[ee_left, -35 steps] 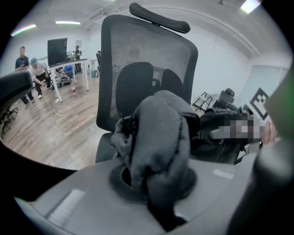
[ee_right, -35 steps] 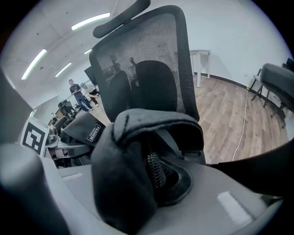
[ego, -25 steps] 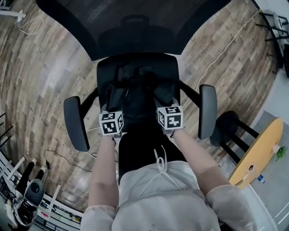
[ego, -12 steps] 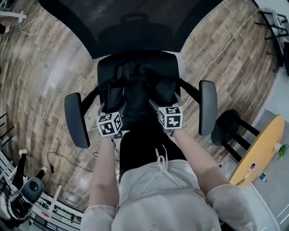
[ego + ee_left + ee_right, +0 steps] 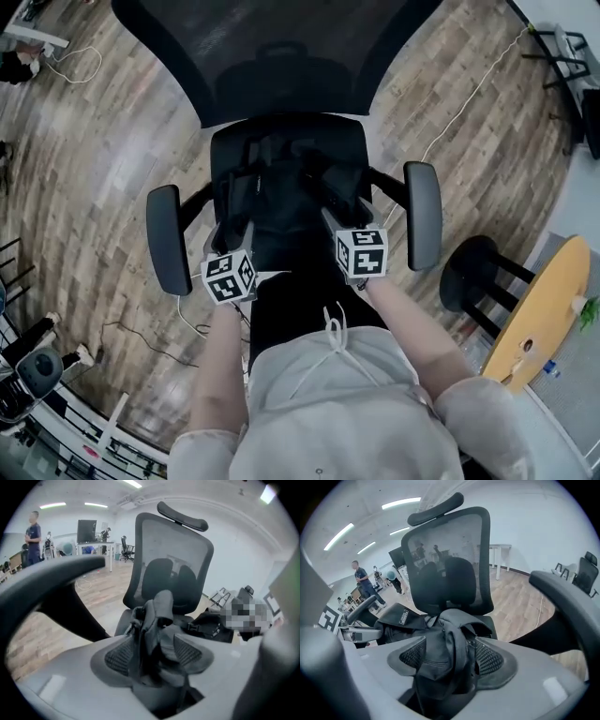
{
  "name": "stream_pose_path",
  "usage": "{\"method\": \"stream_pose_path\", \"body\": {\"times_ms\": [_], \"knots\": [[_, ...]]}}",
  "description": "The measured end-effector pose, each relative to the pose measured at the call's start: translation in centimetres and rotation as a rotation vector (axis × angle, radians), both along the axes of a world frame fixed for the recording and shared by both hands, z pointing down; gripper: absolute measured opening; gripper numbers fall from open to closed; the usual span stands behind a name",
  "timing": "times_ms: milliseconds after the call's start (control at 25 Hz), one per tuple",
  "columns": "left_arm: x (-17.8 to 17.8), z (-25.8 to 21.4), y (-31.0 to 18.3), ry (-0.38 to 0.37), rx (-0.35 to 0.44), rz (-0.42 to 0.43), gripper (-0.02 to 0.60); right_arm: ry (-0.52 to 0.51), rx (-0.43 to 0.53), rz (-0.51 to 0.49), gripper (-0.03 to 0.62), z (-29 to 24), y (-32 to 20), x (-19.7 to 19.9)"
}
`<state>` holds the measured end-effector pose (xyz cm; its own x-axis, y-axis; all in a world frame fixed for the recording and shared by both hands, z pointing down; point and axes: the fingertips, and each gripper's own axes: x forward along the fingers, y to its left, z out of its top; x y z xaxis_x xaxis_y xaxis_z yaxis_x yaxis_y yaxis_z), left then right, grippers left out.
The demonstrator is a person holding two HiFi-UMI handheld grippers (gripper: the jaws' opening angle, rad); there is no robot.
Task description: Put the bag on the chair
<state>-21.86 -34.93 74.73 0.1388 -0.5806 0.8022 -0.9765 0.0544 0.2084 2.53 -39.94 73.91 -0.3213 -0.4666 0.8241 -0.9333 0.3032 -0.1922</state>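
Wood floor surrounds the chair [image 5: 169, 239]; the bag [image 5: 281, 202] lies on its seat. Folds of it stand between the jaws of the left claw [image 5: 154, 653] and right claw [image 5: 450, 656], both closing but not clamped.

Count, head view.
- chair [image 5: 281, 56]: one, with two armrests [image 5: 169, 239], one left and one right.
- bag [image 5: 286, 202]: one, black, on the seat.
- stool [image 5: 469, 267]: one, right of the chair.
- round wooden counter [image 5: 534, 314]: one, near right.
- white floor cables [image 5: 459, 103]: three.
- person [image 5: 33, 538]: one in the far room, possibly more; too small to tell.
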Motion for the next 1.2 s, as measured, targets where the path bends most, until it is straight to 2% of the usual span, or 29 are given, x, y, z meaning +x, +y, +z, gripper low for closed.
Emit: {"method": "stream_pose_path", "body": {"times_ms": [160,240,360,480,680,840,1200], "knots": [[1.3,-4.6,0.1,0.002,0.080,0.026,0.169,-0.033,0.035,0.018,0.215,-3.9,0.6,-0.2],[1.7,-6.8,0.1,-0.005,0.113,0.031,0.083,-0.037,0.057,0.021,0.105,-5.7,0.9,-0.3],[2.1,-9.9,-0.2,-0.007,0.161,0.024,0.018,-0.049,0.084,0.026,0.029,-8.2,0.9,-0.3],[2.7,-12.6,-0.8,0.003,0.201,0.028,0.006,-0.071,0.110,0.036,0.000,-10.7,0.6,0.0],[3.1,-17.0,-1.2,0.003,0.276,0.050,0.006,-0.127,0.175,0.010,-0.002,-15.1,-0.1,-0.5],[4.0,-22.2,-2.3,-0.027,0.408,0.091,0.006,-0.193,0.271,-0.045,-0.002,-19.6,-1.1,-1.1],[5.9,-34.4,-5.5,-0.052,0.665,0.145,0.006,-0.257,0.494,-0.107,-0.002,-30.6,-3.7,-2.1]]}}
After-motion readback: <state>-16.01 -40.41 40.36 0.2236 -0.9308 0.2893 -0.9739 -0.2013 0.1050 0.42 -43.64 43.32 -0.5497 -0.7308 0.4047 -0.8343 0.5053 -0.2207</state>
